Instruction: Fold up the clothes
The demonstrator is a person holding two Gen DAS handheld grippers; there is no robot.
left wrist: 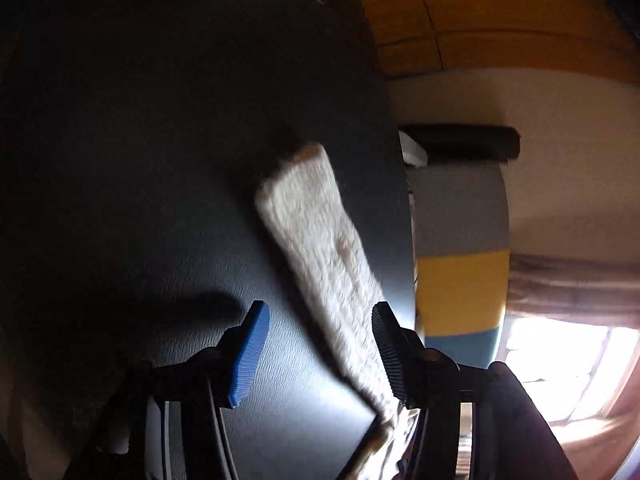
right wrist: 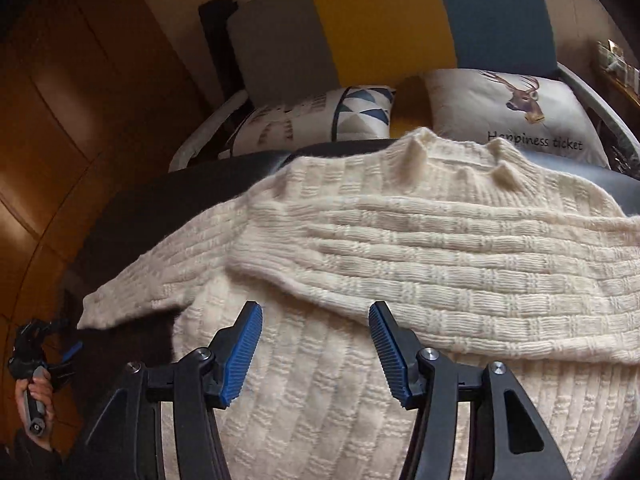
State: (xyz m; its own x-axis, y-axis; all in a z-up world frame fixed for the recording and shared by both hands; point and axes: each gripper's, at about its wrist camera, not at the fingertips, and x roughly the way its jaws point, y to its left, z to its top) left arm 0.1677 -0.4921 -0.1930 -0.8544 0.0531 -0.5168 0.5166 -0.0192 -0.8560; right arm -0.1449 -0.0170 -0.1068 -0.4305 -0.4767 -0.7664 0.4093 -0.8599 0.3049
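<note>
A cream knitted sweater (right wrist: 400,264) lies on a dark table (right wrist: 168,200), neck at the far edge. One sleeve is folded across the chest; the other sleeve (right wrist: 136,292) sticks out to the left. My right gripper (right wrist: 316,344) hovers open over the sweater's body, nothing between its blue pads. In the left wrist view that outstretched sleeve (left wrist: 316,240) runs diagonally over the dark table (left wrist: 160,160). My left gripper (left wrist: 320,344) is open around the sleeve's near part, apart from it. The left gripper (right wrist: 52,356) also shows in the right wrist view, held in a hand (right wrist: 38,392).
Behind the table stands a sofa with a grey, yellow and blue back (right wrist: 380,20) and two printed cushions (right wrist: 516,112). A wooden wall (right wrist: 72,100) is on the left. A bright window (left wrist: 568,360) with a curtain lies beyond the table's edge in the left wrist view.
</note>
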